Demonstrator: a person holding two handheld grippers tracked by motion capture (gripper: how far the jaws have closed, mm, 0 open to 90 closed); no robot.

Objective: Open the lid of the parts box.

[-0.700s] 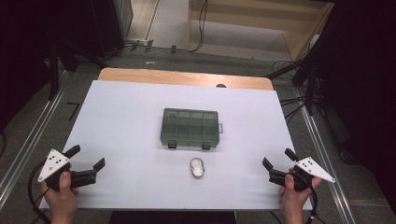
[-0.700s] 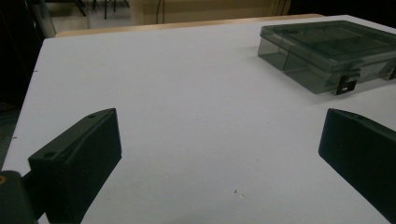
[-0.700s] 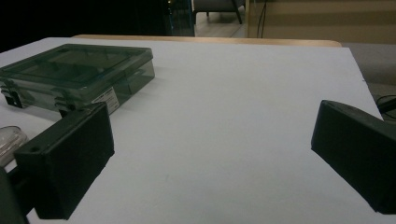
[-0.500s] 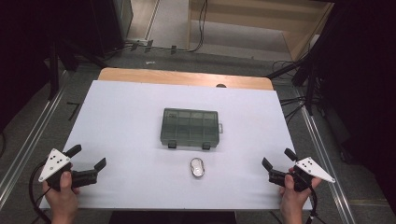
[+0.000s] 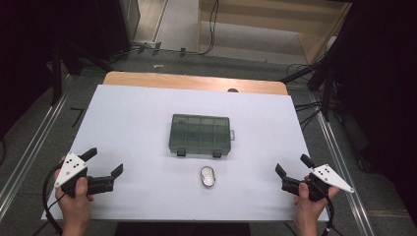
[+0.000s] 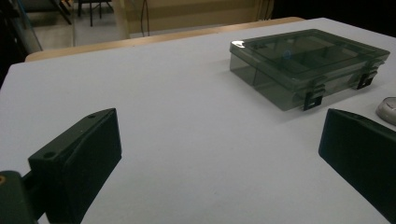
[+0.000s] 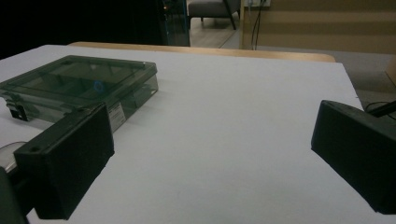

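Left gripper (image 5: pixel 104 164): black two-jaw tool with a grey three-cornered plate on top, held in the person's left hand (image 5: pixel 76 204) at the near left corner of the white surface (image 5: pixel 133 123). Jaws spread wide apart, nothing between them; in the left gripper view both jaws stand over bare white surface.

Translucent dark green plastic compartment box (image 5: pixel 200 134): ahead and to the right of the left gripper, well apart from it. Lid down, flat on the surface, two black latches on its near long edge, a small handle tab on its right short edge. In the left gripper view the box (image 6: pixel 308 65) lies beyond the right jaw, its inner dividers dimly visible through the lid.

Small oval silver-white object (image 5: pixel 208 176): on the surface just in front of the box's latched edge, apart from it, roughly midway between the two grippers. Kind cannot be told. Its edge (image 6: pixel 387 108) appears just above the right jaw in the left gripper view.

Right gripper (image 5: pixel 293 170): black two-jaw tool with grey plate, held in the person's right hand (image 5: pixel 309 209) at the near right corner of the surface. Jaws parted wide, holding nothing. In the right gripper view the box (image 7: pixel 79 86) sits ahead and to its left, beyond the left jaw.
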